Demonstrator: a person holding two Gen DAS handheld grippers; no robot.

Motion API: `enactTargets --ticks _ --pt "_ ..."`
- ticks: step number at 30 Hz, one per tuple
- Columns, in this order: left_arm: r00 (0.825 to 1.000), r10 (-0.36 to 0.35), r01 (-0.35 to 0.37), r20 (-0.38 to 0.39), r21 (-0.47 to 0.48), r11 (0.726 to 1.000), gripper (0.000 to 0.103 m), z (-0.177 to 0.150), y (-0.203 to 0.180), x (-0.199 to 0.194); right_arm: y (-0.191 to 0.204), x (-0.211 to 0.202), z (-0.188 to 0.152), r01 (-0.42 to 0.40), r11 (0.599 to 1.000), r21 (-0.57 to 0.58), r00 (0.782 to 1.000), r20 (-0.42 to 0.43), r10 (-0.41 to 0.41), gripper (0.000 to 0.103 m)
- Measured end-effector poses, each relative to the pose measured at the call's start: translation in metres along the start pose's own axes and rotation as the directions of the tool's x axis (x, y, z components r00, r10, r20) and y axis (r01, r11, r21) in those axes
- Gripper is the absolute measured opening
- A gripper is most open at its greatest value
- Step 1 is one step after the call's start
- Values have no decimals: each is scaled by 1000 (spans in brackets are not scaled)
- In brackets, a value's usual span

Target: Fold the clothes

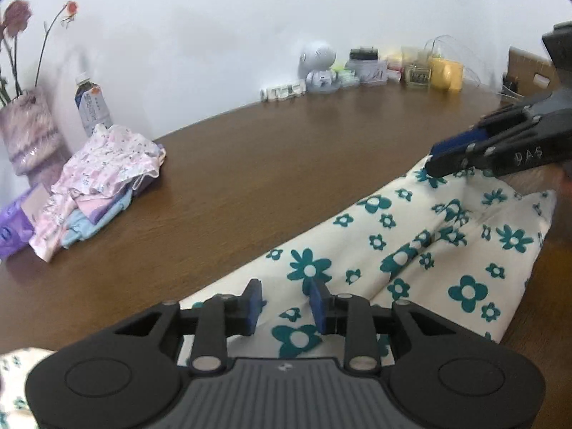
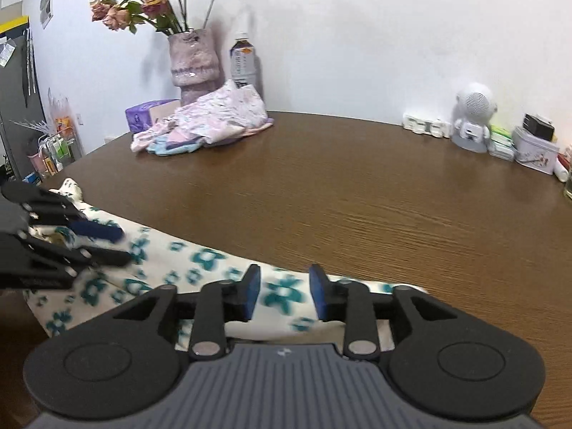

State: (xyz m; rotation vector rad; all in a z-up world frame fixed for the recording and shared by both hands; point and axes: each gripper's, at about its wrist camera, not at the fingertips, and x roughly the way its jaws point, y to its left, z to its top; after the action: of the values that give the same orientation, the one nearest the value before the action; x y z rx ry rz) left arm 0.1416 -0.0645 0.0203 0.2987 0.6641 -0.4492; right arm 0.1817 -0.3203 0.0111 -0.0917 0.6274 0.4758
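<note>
Two grippers hang with fingers parted over one flowered cloth on the brown table.

We see the left gripper (image 1: 286, 307) with its blue pads apart and nothing pinched between them; the cream garment with teal flowers (image 1: 411, 250) lies flat beneath it, and whether the pads touch the fabric we cannot tell. We see the right gripper (image 2: 284, 295) likewise spread, poised over the other end of that same garment, nothing gripped. The garment stretches along the near edge of the table (image 2: 357, 196). Far from the garment, at the table's back corner, sits a pile of pink and blue clothes (image 1: 103, 178), with a purple vase of dried flowers (image 2: 195, 64) and a bottle (image 2: 243, 60) just behind the pile. Well apart from the garment, along the wall, stand a white astronaut figure (image 2: 472, 121) and a tin (image 2: 534, 153).
</note>
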Motion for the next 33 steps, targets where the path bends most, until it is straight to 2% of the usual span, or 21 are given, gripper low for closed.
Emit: enactTargets --ticks 3,5,9,11,13,15,18,19,23,25,28,30,31,32,33 --pt "1000 -6 6 8 -8 1000 36 -8 12 -8 12 13 -5 43 999 -17 997 -65 -44 33" --pt "1000 -1 1 18 -9 1000 36 -15 23 -18 12 14 -11 38 998 -39 998 -51 -40 33" --pt "998 38 -35 44 -62 997 35 -33 55 -44 11 11 -8 66 998 24 996 -57 -65 33" --pt "997 68 -64 39 -93 994 37 -44 73 -50 19 7 -5 60 997 49 998 -28 -58 33" --pt "996 83 -79 24 -116 990 37 -53 85 -53 31 7 -1 52 998 46 999 -8 -52 39" --pt "997 80 -78 16 -127 989 37 -62 93 -53 40 11 1 73 997 28 997 -11 -73 40" --pt "997 63 -58 32 -150 987 40 -69 102 -57 35 25 -6 131 991 32 989 -68 -129 40" --pt "997 62 -55 35 -156 986 39 -69 105 -59 33 25 -9 126 992 21 991 -54 -124 40" --pt "988 119 -100 97 -189 977 39 -67 118 -84 32 22 -5 133 990 46 990 -58 -131 40" --pt "982 161 -136 103 -213 968 45 -66 130 -93 35 17 -3 120 990 71 992 -39 -118 40" --pt "974 224 -211 31 -231 950 55 -68 148 -87 41 14 -2 100 992 75 995 -19 -99 44" --pt "978 209 -206 -14 -242 948 54 -72 158 -76 42 20 -7 110 992 65 993 -51 -107 44" --pt "981 191 -193 -35 -253 948 48 -75 162 -70 42 23 -9 116 991 60 991 -67 -112 44" --pt "981 190 -194 -40 -254 948 36 -78 165 -66 44 23 -11 120 992 40 991 -62 -117 44" --pt "979 201 -203 -35 -250 947 32 -80 166 -63 46 22 -13 124 992 19 991 -56 -123 44"
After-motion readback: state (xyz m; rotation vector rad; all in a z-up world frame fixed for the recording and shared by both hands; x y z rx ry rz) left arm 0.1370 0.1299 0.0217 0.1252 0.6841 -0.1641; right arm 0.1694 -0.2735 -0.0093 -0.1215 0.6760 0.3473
